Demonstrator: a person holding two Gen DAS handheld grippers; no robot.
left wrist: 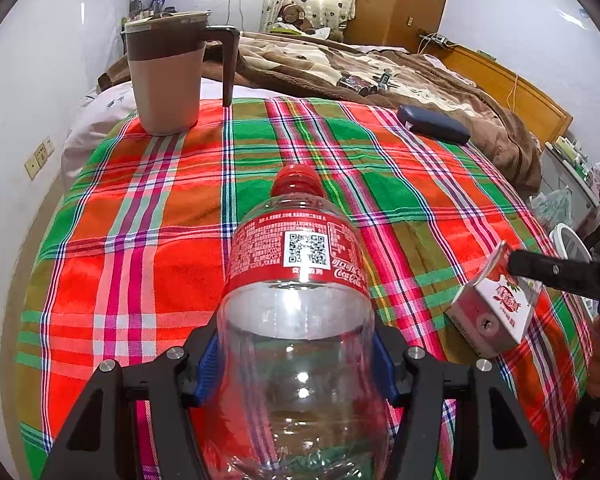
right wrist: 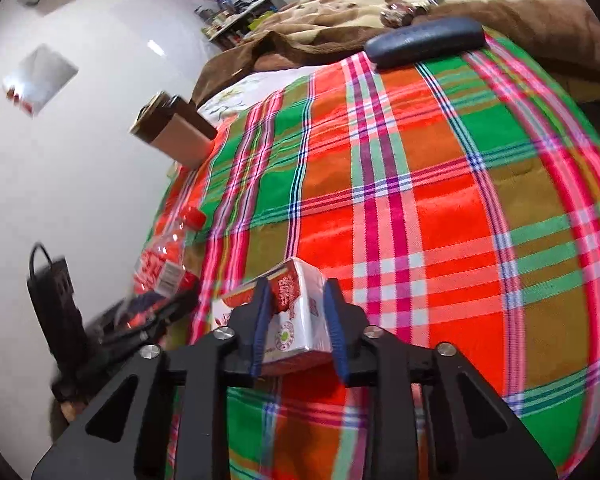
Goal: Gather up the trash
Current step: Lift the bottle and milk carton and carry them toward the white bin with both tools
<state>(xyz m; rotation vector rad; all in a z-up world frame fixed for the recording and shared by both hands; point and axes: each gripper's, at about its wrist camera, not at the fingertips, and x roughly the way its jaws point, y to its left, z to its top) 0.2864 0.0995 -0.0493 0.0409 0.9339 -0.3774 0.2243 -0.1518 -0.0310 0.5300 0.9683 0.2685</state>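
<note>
Both tongs are loaded above the plaid cloth: the left tongs clamp the empty cola bottle low on its clear body, and the right tongs pinch the small drink carton. Judging by the grip, the slick, thin-walled bottle could buckle and squirt free, while the carton, held crooked, might twist out toward the brown jug side of the cloth.

Mug behind bottle (carton right)
</note>
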